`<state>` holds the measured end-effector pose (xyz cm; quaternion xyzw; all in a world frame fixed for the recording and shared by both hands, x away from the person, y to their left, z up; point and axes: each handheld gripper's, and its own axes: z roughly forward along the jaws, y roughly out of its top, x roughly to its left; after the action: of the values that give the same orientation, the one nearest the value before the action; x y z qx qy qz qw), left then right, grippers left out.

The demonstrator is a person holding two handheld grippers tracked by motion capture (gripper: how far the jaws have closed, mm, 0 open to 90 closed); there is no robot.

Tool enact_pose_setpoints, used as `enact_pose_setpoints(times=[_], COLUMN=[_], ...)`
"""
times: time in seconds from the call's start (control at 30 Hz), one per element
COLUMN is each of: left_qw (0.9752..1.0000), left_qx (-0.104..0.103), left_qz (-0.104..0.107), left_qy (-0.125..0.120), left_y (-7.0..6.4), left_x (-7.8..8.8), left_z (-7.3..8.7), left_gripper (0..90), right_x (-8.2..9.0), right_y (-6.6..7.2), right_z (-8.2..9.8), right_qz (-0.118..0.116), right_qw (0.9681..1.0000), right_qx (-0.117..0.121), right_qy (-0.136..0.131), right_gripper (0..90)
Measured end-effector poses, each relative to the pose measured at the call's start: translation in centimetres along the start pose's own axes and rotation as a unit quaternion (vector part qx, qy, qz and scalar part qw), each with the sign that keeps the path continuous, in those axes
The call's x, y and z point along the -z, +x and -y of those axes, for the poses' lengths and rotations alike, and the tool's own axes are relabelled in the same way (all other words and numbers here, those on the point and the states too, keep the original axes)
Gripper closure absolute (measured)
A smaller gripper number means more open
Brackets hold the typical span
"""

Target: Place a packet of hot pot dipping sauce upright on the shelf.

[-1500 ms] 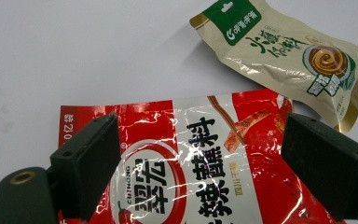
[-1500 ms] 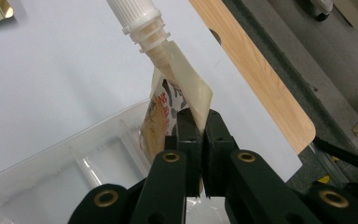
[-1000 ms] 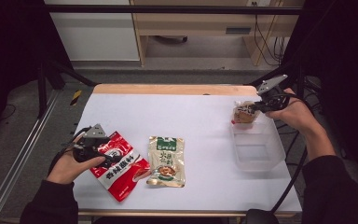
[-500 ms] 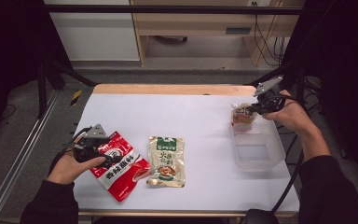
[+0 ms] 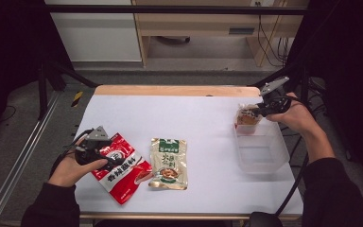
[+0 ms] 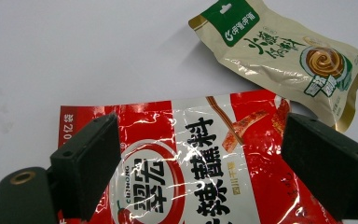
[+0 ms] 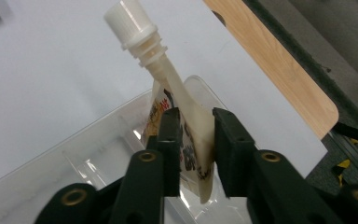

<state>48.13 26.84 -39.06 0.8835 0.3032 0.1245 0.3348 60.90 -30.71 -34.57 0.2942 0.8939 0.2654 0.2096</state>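
On the white counter, the right gripper holds a spouted pouch between jaws that have just been opening, loose over the clear bin. Best to widen fully and let it drop inside. The left gripper stands open astride the red packet.

You have three food packs in front of you: one flat red foil sachet, one beige and green flat sachet, and one pale spouted pouch with a white screw cap. There is one clear plastic rectangular tub. You are working on one white-topped table with a single wooden edge strip at its far side.
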Motion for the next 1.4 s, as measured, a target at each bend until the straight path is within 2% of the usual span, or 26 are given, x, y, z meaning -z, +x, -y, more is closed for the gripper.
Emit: enact_pose_setpoints(times=[0.2, 0.33, 0.4, 0.47, 0.53, 0.6, 0.63, 0.73, 0.87, 0.93, 0.97, 1.0, 1.03, 1.2, 1.27, 1.4], left_qw=[1.0, 1.0, 1.0, 0.9999, 0.9999, 0.9999, 0.9999, 0.9997, 0.9996, 0.9996, 0.9995, 0.9995, 0.9995, 0.9993, 0.9994, 0.9992], left_qx=[-0.003, -0.004, -0.008, -0.01, -0.013, -0.015, -0.016, -0.024, -0.027, -0.029, -0.029, -0.029, -0.03, -0.034, -0.033, -0.04], left_qz=[-0.003, -0.003, -0.001, 0.0, 0.003, 0.001, 0.003, 0.004, 0.003, 0.003, 0.002, 0.004, 0.005, 0.003, 0.002, 0.0], left_qy=[0.0, -0.004, -0.002, 0.0, 0.0, -0.002, -0.003, -0.001, -0.004, -0.007, -0.01, -0.012, -0.013, -0.013, -0.014, -0.01], left_y=[-0.1, -0.3, -0.5, -0.7, -0.9, -1.1, -1.2, -1.6, -2.0, -2.2, -2.2, -2.3, -2.4, -2.6, -2.7, -3.0], left_x=[-0.1, -0.3, -0.5, -0.8, -1.0, -1.2, -1.3, -1.5, -1.8, -1.8, -1.8, -1.9, -1.9, -2.2, -2.4, -2.6], left_z=[-0.1, -0.2, -0.3, -0.3, -0.4, -0.6, -0.7, -0.9, -1.2, -1.3, -1.4, -1.5, -1.5, -1.7, -1.7, -1.9], left_gripper=[12.2, 12.1, 12.1, 12.1, 12.1, 12.1, 12.0, 11.8, 11.3, 11.1, 11.0, 11.0, 10.8, 10.4, 10.2, 10.2], right_x=[0.9, 2.4, 3.2, 4.1, 4.9, 5.5, 5.8, 6.2, 6.3, 6.4, 6.3, 6.3, 6.2, 4.5, 3.4, 1.1], right_y=[0.5, 1.6, 2.5, 3.4, 4.4, 5.3, 6.0, 7.7, 10.1, 11.5, 12.7, 12.7, 13.4, 16.7, 17.7, 19.6], right_z=[-0.1, -0.6, -1.0, -1.5, -1.9, -2.2, -2.3, -2.6, -3.1, -3.3, -3.6, -3.6, -3.7, -4.0, -4.0, -4.3], right_qz=[0.03, 0.054, 0.064, 0.07, 0.074, 0.08, 0.085, 0.082, 0.083, 0.082, 0.082, 0.082, 0.081, 0.07, 0.075, 0.052], right_qw=[0.9992, 0.9976, 0.9965, 0.9947, 0.9932, 0.9922, 0.9907, 0.9883, 0.9866, 0.9852, 0.9849, 0.9849, 0.9849, 0.9858, 0.9866, 0.9872], right_qx=[-0.017, -0.011, -0.013, -0.012, -0.02, -0.022, -0.025, -0.037, -0.044, -0.055, -0.056, -0.056, -0.053, -0.066, -0.068, -0.079], right_qy=[-0.019, -0.042, -0.052, -0.075, -0.087, -0.093, -0.103, -0.124, -0.133, -0.14, -0.142, -0.142, -0.143, -0.137, -0.128, -0.128], right_gripper=[37.1, 26.0, 21.6, 19.0, 14.8, 14.1, 13.6, 12.7, 11.7, 11.9, 13.2, 13.2, 13.6, 17.2, 18.1, 18.7])
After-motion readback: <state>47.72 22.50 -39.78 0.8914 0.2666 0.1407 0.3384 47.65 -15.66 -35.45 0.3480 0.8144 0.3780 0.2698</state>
